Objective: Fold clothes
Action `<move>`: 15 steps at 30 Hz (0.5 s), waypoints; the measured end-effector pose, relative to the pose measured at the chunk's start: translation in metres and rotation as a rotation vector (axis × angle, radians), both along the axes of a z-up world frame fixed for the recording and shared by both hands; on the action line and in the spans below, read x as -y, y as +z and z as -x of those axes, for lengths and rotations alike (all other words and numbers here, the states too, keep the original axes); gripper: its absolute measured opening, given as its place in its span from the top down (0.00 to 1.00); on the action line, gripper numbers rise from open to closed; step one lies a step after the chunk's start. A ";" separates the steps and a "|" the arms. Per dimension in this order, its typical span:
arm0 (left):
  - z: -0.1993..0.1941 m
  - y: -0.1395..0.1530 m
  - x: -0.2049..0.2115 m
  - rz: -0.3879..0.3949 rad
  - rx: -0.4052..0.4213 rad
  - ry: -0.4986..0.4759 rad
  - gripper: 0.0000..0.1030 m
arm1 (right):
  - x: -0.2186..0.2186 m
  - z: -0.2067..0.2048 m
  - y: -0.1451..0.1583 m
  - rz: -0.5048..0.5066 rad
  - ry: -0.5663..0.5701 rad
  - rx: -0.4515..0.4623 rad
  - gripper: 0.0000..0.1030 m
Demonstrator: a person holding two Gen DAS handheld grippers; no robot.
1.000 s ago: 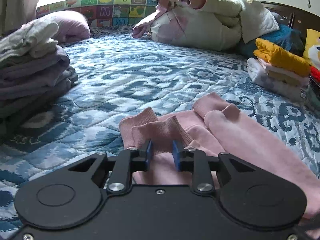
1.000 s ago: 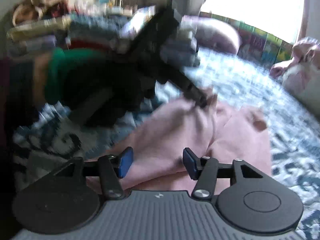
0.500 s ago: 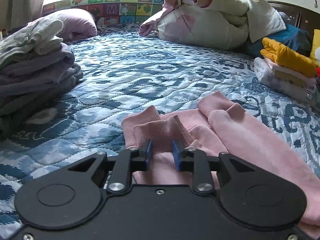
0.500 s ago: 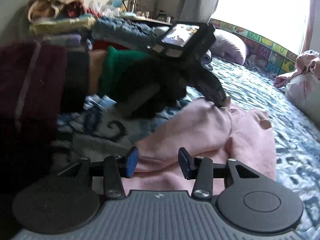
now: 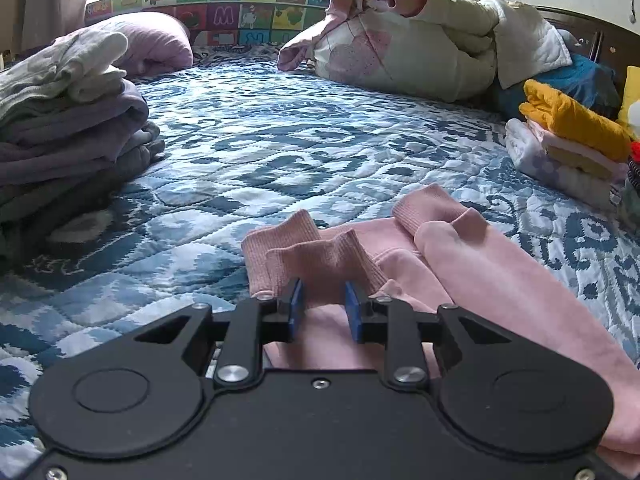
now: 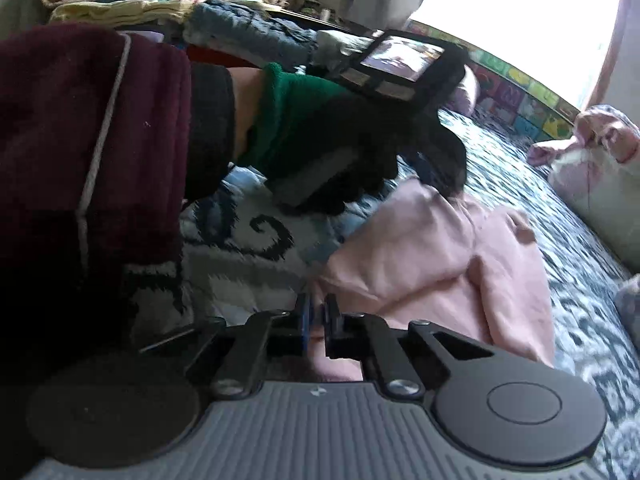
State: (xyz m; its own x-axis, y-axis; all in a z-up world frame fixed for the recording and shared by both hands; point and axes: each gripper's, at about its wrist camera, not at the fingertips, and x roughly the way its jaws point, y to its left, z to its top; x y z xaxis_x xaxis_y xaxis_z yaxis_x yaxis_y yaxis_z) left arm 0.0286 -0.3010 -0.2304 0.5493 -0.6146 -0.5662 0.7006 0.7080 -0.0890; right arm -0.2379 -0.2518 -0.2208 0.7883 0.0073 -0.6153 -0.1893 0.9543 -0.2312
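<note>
Since the earlier frames the right gripper (image 6: 317, 314) has slid along the near edge of the pink garment (image 6: 432, 264), and its jaws have just been closing; they now stand nearly together, pinching a fold of that edge. The left gripper (image 5: 323, 308) has kept its place, its fingers narrow with the garment's ribbed hem bunched between the blue pads (image 5: 296, 306). The garment lies crumpled on the blue patterned quilt (image 5: 280, 152), its cuffs towards the middle of the bed. A folded grey stack (image 5: 60, 128) sits at the left, a stack topped in yellow (image 5: 572, 120) at the right, bedding (image 5: 408, 48) piled beyond.
</note>
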 end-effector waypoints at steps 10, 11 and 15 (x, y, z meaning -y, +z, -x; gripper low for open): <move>0.000 -0.001 -0.001 0.002 0.004 -0.001 0.76 | -0.002 0.007 -0.007 0.015 0.006 -0.061 0.94; 0.000 -0.001 -0.001 0.004 0.004 -0.001 0.76 | -0.001 0.008 -0.004 0.013 0.015 -0.067 0.94; 0.004 0.008 -0.004 0.009 0.011 -0.017 0.74 | 0.006 0.016 0.022 -0.043 0.056 -0.051 0.94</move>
State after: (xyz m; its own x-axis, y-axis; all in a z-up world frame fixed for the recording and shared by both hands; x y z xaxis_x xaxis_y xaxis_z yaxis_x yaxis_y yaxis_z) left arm 0.0248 -0.2967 -0.2228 0.5450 -0.6291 -0.5543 0.7134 0.6953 -0.0876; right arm -0.2542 -0.2575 -0.1993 0.7532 0.0779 -0.6531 -0.2534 0.9507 -0.1789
